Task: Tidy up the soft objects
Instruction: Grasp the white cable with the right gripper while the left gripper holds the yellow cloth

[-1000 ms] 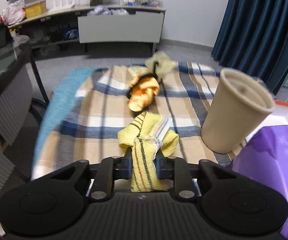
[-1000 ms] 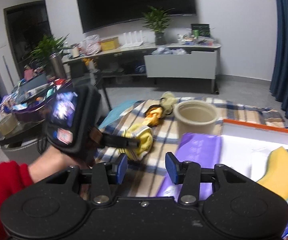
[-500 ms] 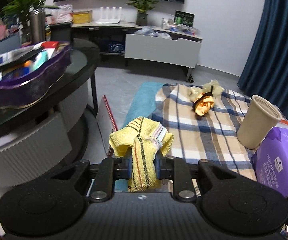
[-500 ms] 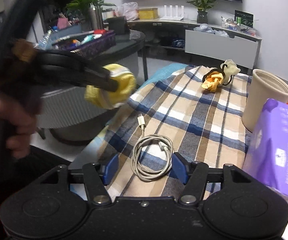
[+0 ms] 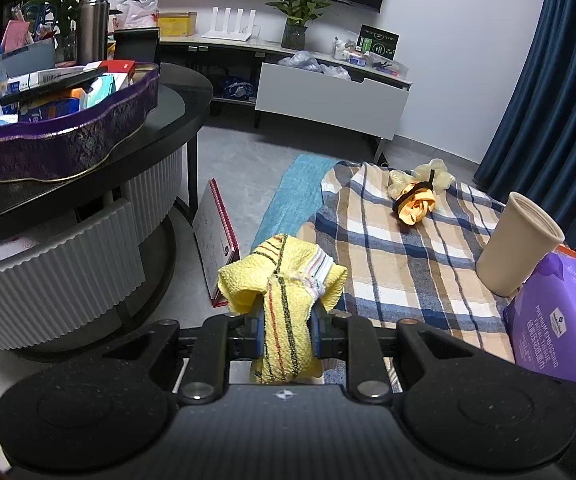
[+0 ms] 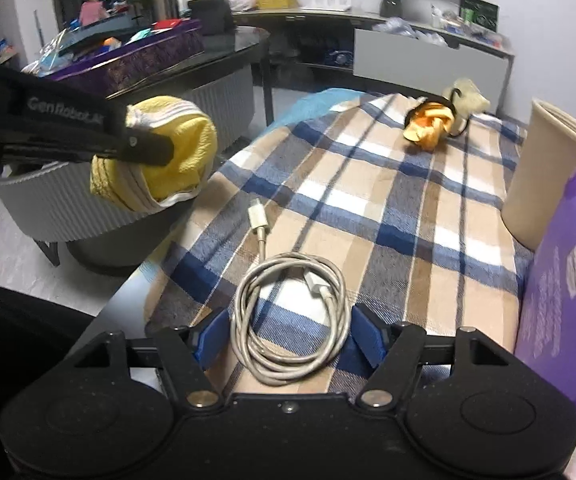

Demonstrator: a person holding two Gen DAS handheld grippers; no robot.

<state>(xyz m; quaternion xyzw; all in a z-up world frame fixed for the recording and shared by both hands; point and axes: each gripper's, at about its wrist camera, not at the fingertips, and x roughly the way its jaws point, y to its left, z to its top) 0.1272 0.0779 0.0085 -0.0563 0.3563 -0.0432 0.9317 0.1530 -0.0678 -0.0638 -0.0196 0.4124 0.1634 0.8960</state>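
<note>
Your left gripper (image 5: 287, 322) is clenched on the yellow towel (image 5: 284, 280), which hangs bunched between the pads, held out past the left edge of the plaid blanket (image 5: 399, 264), above the floor beside the round desk (image 5: 88, 168). So the towel is already picked up and waiting for a place. Your right gripper (image 6: 289, 338) has nothing in it: its jaws are opening, and they stand on either side of the coiled cable (image 6: 288, 320) that lies on the near part of the blanket, without the pads pressing on it. The step in hand looks like lining up on that cable. Next, you would lower the right gripper until both pads bracket the whole bundle of loops, then close across them so no strand slips out; the free plug end (image 6: 258, 214) trailing toward the far left may drag. An orange cloth (image 6: 427, 128) tied with a black band rests on the far part of the blanket, with a beige cup (image 6: 547, 168) and a purple tissue pack (image 6: 559, 300) on the right.
</note>
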